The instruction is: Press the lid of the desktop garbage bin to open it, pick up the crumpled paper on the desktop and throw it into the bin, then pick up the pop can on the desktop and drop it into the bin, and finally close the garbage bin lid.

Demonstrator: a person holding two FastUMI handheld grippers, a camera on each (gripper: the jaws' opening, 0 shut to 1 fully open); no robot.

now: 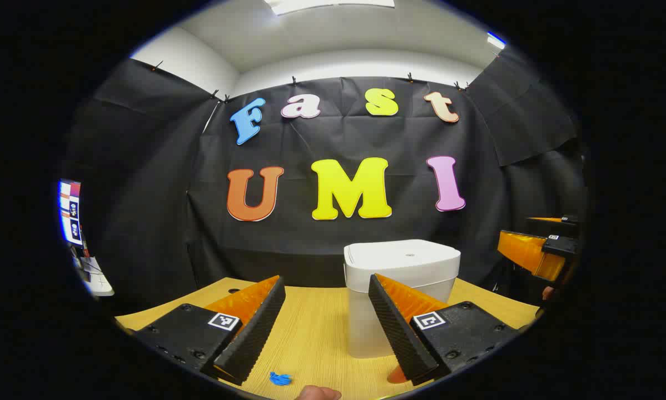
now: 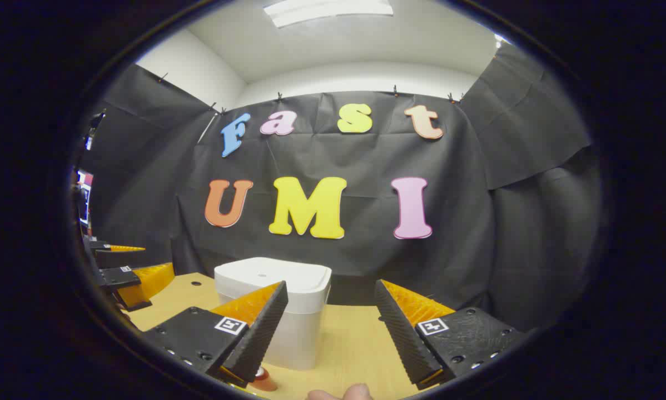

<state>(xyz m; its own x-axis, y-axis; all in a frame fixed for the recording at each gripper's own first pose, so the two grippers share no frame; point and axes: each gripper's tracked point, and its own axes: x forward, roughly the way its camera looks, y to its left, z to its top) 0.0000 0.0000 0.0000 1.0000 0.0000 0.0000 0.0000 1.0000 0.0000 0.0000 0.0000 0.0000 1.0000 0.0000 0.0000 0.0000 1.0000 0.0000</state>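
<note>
The white desktop bin [image 1: 402, 278] stands on the wooden table with its lid down, right of centre in the left gripper view. It is just beyond my left gripper [image 1: 326, 278], which is open and holds nothing. A small blue crumpled paper [image 1: 280, 379] lies on the table below the fingers. A red pop can [image 1: 397, 375] peeks from behind the right-hand finger. In the right gripper view the bin [image 2: 274, 300] sits behind the left-hand finger of my right gripper [image 2: 331, 283], which is open and holds nothing. The can [image 2: 263, 380] shows at the bottom edge.
The wooden table [image 1: 311, 328] ends at the black cloth wall behind the bin. Each gripper sees the other at its side: the right gripper [image 1: 513, 228] and the left gripper [image 2: 158, 257]. A lit screen [image 1: 70, 211] stands far left. A person's fingertip [image 1: 317, 393] shows at the bottom.
</note>
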